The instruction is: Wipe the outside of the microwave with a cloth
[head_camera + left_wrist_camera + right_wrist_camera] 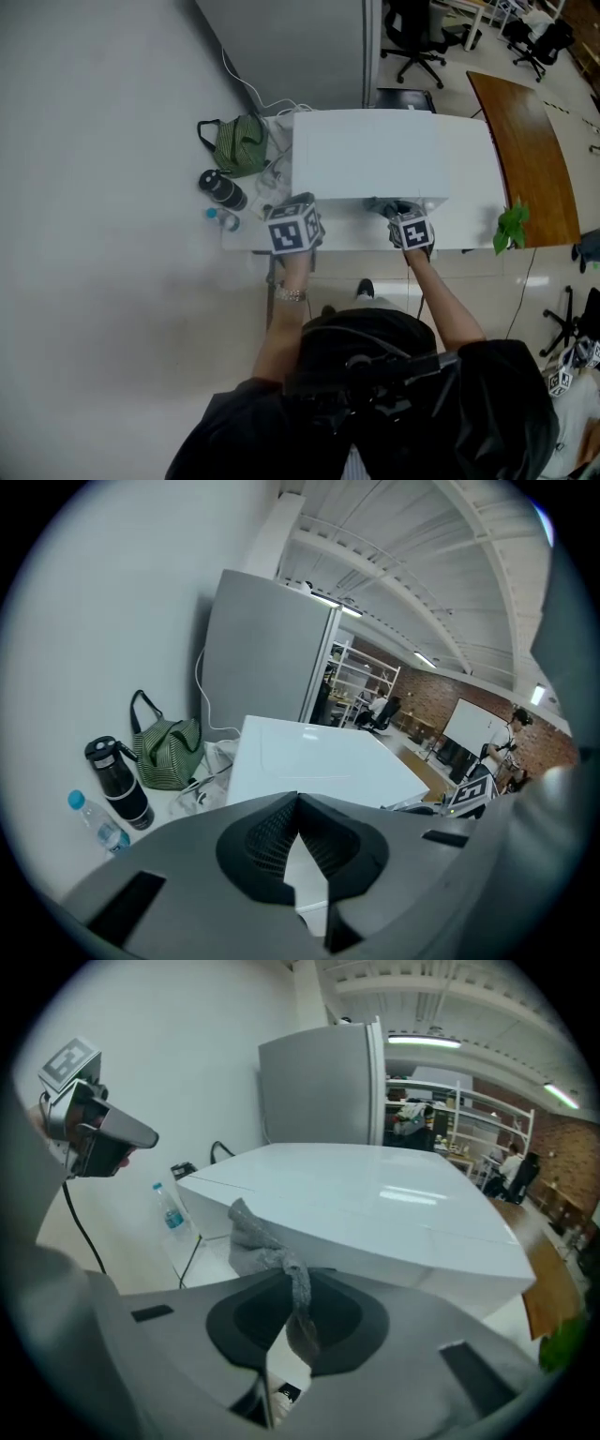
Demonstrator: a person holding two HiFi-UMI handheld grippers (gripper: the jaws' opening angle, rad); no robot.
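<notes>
A white microwave stands on a white table; its top shows in the left gripper view and the right gripper view. My right gripper is at the microwave's front face, shut on a grey cloth that sticks up between its jaws. My left gripper hovers at the microwave's front left corner, jaws shut with nothing between them.
Left of the microwave lie a green striped bag, a black flask, a small water bottle and white cables. A plant sits at the table's right end. A brown table and office chairs stand behind.
</notes>
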